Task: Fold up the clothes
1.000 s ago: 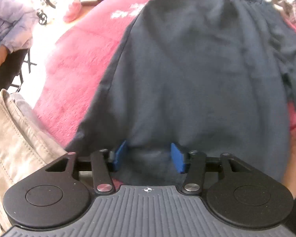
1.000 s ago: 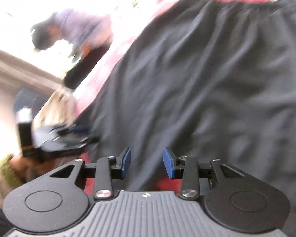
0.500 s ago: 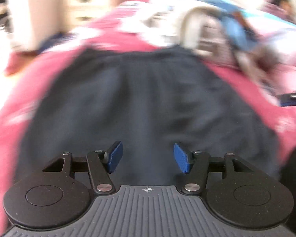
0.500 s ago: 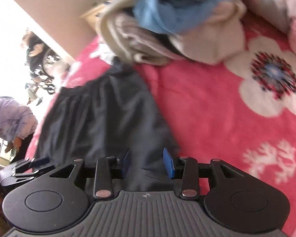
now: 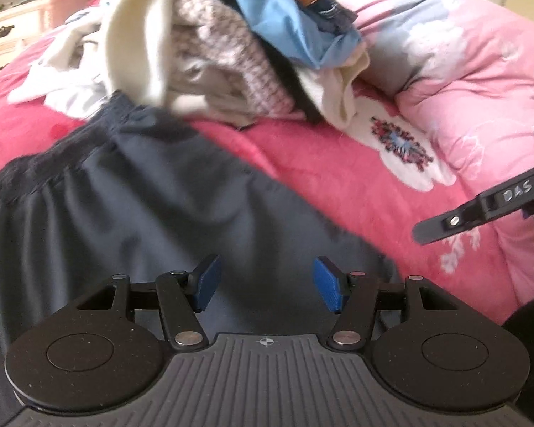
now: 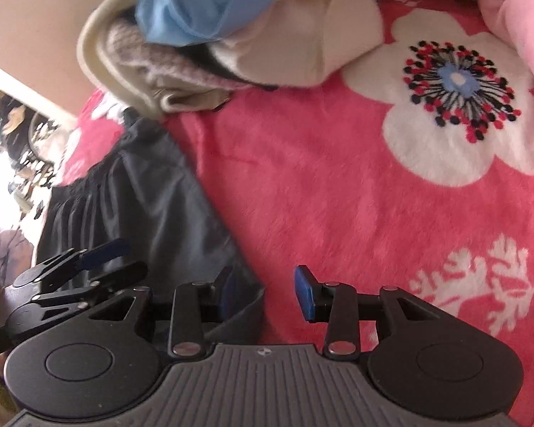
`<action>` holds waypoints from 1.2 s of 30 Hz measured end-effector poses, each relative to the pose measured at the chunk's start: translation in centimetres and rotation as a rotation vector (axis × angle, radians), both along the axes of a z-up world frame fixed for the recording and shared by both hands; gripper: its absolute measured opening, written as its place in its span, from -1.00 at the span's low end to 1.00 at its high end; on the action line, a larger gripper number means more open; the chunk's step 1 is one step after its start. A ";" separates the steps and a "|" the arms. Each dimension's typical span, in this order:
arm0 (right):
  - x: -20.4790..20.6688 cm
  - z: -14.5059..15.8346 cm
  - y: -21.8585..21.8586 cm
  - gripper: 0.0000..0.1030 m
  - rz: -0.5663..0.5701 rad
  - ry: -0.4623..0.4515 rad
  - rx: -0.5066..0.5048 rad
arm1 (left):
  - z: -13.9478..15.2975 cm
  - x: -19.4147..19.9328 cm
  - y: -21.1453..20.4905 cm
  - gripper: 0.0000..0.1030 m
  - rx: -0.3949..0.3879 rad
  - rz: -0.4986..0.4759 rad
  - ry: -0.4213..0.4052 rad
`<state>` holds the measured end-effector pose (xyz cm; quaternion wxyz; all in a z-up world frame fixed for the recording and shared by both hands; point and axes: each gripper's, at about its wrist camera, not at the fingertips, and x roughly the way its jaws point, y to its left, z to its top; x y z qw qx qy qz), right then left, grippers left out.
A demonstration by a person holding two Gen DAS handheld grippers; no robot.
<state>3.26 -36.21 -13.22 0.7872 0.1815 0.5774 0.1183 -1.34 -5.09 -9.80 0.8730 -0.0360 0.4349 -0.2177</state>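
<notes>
Pink floral blanket (image 6: 338, 195) under dark garment (image 5: 142, 213), heaped clothes pile (image 5: 213, 53) beyond; both grippers' jaws spread, empty.

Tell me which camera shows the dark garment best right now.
The left wrist view: the dark garment fills its lower left, gathered waistband and right edge visible. The right wrist view shows only a narrow strip, partly hidden by the left gripper.

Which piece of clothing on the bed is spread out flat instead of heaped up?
The dark navy garment, lying flat on the pink blanket; the others are bunched in the clothes pile.
</notes>
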 end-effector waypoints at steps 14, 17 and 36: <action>-1.5 0.8 3.1 -0.22 -0.128 -0.107 -0.136 | -1.3 5.6 4.0 0.13 -0.204 0.073 -0.011; -2.2 3.0 3.0 -0.22 -0.160 -0.103 -0.150 | -1.7 6.1 4.8 0.13 -0.229 0.053 -0.006; -3.0 3.3 6.8 -0.40 0.034 -0.116 -0.107 | 0.0 5.7 9.6 0.00 -0.182 0.228 -0.100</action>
